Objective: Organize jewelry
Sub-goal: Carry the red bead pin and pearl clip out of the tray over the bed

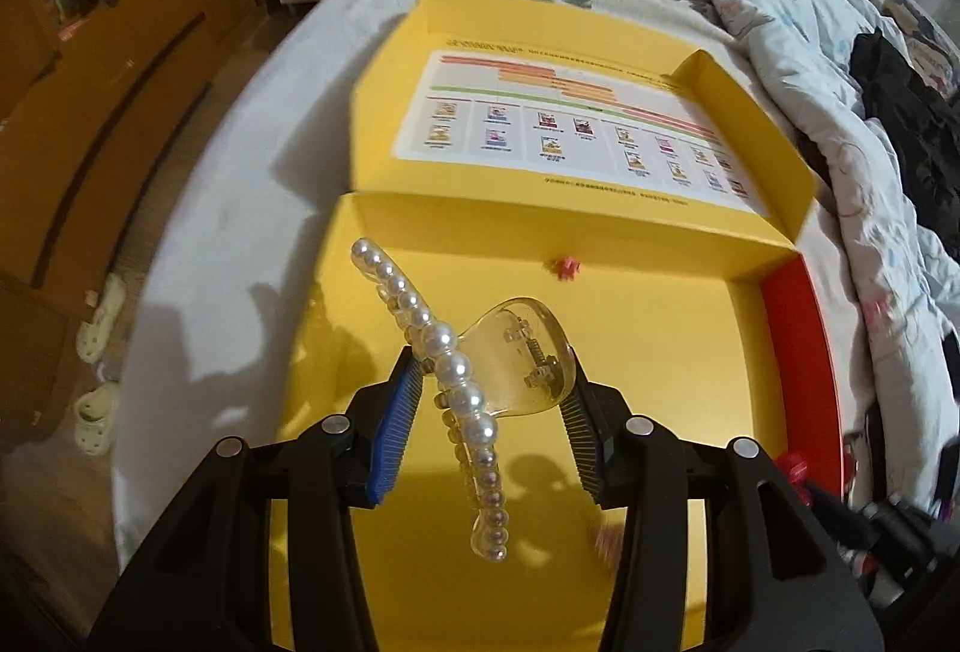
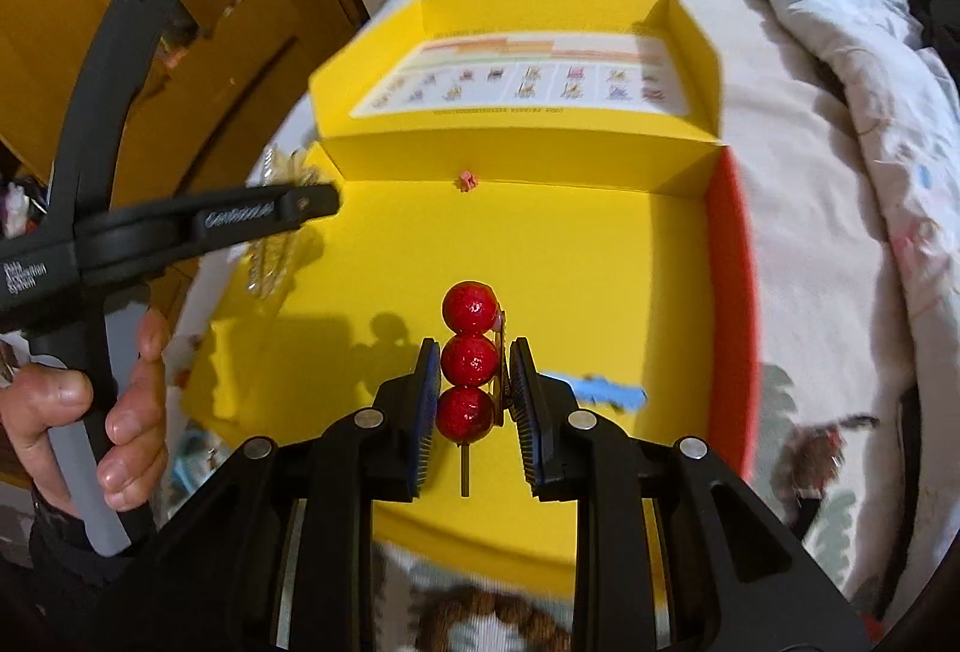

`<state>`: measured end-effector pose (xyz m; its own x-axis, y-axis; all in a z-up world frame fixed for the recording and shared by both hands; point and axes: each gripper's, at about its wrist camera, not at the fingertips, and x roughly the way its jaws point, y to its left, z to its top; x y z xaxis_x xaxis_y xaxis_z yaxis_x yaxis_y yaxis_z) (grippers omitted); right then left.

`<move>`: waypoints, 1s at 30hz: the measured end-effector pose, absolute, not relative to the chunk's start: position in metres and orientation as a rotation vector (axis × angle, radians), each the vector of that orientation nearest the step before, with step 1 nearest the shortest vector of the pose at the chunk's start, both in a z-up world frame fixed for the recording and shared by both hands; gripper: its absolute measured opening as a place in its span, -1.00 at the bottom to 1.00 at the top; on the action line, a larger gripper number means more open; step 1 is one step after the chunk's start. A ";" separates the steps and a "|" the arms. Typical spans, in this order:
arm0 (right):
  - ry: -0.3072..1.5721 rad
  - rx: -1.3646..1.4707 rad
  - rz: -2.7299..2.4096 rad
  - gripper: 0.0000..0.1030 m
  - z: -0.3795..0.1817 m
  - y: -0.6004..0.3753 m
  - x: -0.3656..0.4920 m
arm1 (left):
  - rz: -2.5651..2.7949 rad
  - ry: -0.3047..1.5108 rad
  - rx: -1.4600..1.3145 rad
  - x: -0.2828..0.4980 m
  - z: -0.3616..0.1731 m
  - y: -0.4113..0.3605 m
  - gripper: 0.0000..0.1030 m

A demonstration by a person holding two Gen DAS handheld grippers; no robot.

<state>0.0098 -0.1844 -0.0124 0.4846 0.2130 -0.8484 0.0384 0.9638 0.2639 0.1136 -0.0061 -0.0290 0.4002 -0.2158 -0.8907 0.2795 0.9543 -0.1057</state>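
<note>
An open yellow box (image 1: 648,352) lies on the bed, its lid (image 1: 570,52) folded back. My left gripper (image 1: 489,388) is shut on a clear hair claw clip trimmed with pearls (image 1: 456,376) and holds it above the box's left part. My right gripper (image 2: 471,370) is shut on a hair clip with three red balls (image 2: 470,358), held over the box floor (image 2: 600,292). The left gripper's arm (image 2: 240,220) crosses the right wrist view, with the pearl clip partly behind it. A small pink piece (image 1: 567,268) sits at the box's back wall.
A blue item (image 2: 606,391) lies on the box floor at the right. The box's right wall is red (image 1: 798,328). Rumpled quilts (image 1: 810,22) cover the bed behind and to the right. Wooden cabinets (image 1: 90,112) and slippers (image 1: 99,316) are at the left.
</note>
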 end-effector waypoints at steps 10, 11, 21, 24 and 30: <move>0.999 0.340 0.088 -0.52 -0.001 -0.209 -0.131 | -0.276 1.108 0.060 0.009 -0.027 0.052 -0.10; 1.011 0.338 0.078 -0.52 -0.006 -0.211 -0.145 | -0.275 1.105 0.053 -0.001 -0.026 0.059 -0.10; 1.095 0.373 0.000 -0.52 -0.055 -0.225 -0.223 | -0.220 1.127 -0.008 -0.074 -0.051 0.125 -0.10; 1.113 0.370 -0.021 -0.52 -0.065 -0.226 -0.227 | -0.175 1.166 -0.006 -0.081 -0.070 0.143 -0.10; 1.128 0.370 -0.060 -0.52 -0.077 -0.227 -0.223 | -0.139 1.187 -0.008 -0.084 -0.084 0.158 -0.10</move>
